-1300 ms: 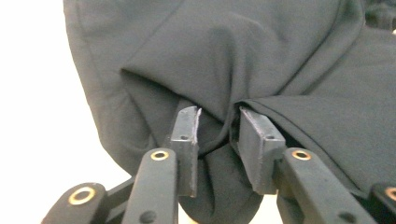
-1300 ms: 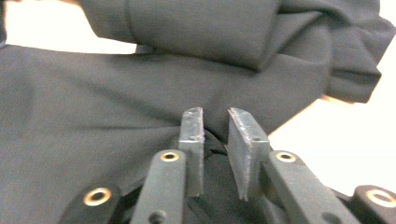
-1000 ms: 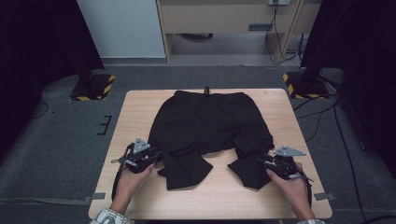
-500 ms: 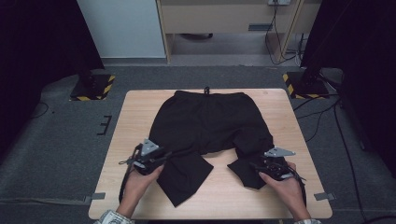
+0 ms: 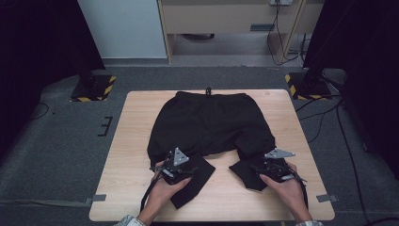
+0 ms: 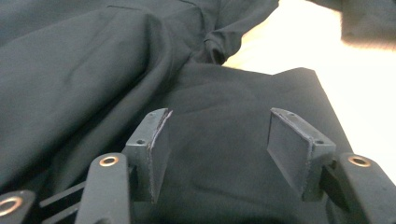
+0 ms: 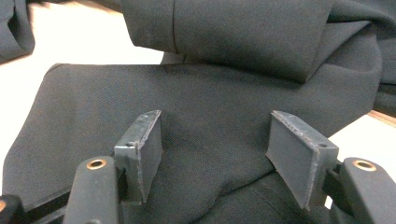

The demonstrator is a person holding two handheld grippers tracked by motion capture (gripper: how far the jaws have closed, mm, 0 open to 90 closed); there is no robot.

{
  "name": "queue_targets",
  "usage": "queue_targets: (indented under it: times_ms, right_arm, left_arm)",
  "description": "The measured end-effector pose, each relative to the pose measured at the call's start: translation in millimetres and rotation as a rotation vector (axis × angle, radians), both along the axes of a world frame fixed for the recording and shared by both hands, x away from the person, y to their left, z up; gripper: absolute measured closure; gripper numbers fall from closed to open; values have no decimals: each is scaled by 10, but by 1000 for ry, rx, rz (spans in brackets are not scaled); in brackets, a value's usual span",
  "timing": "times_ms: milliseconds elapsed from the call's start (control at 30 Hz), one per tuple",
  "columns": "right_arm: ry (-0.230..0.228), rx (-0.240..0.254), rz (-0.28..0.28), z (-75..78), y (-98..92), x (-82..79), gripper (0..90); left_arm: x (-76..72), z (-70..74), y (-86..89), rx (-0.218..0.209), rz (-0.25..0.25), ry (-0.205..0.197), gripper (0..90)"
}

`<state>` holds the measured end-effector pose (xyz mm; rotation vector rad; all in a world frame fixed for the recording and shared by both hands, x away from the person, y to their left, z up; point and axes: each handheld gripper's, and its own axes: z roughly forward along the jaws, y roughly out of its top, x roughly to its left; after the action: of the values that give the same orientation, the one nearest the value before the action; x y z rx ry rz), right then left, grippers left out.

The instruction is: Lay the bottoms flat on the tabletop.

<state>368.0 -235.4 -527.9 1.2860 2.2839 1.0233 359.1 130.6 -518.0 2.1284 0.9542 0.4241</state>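
A pair of black shorts [image 5: 211, 123] is laid flat on a light wooden table [image 5: 127, 155], waistband at the far edge with a drawstring end poking past it, and both leg ends toward the person. In the high view the left gripper [image 5: 175, 165] is seen over the left leg end, which is turned at an angle toward the table's near middle, and the right gripper [image 5: 274, 165] is seen over the right leg end; each is held by a hand [image 5: 165, 189] coming in from the bottom edge, and a grey three-cornered plate is carried on top of each. How far the jaws are parted cannot be made out from above.

That is supplied by the gripper views. In the left gripper view the two jaws are seen spread wide with flat dark cloth lying between and beyond them, nothing pinched, and bare tabletop showing at the upper right. In the right gripper view the jaws are likewise spread apart over the cloth, a folded hem lying beyond them and pale table at both sides.

The table is set on grey carpet [image 5: 61, 141]. Two stand bases marked with yellow-and-black stripes [image 5: 91, 89] are placed beyond the far corners, cables are trailed across the floor at the right, and a pale cabinet [image 5: 127, 28] is set behind.
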Motion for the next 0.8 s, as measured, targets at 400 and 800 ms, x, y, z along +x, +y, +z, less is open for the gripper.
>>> queue_targets:
  times_ms: [400,800]
  right_arm:
    - [-5,-13,3,-12,5,4,353]
    - [-6,-10,0,-19,-25,7,354]
  left_arm:
    - [57,-96,76,49,35,11,768]
    - [-154,-5,350,27,-66,133,890]
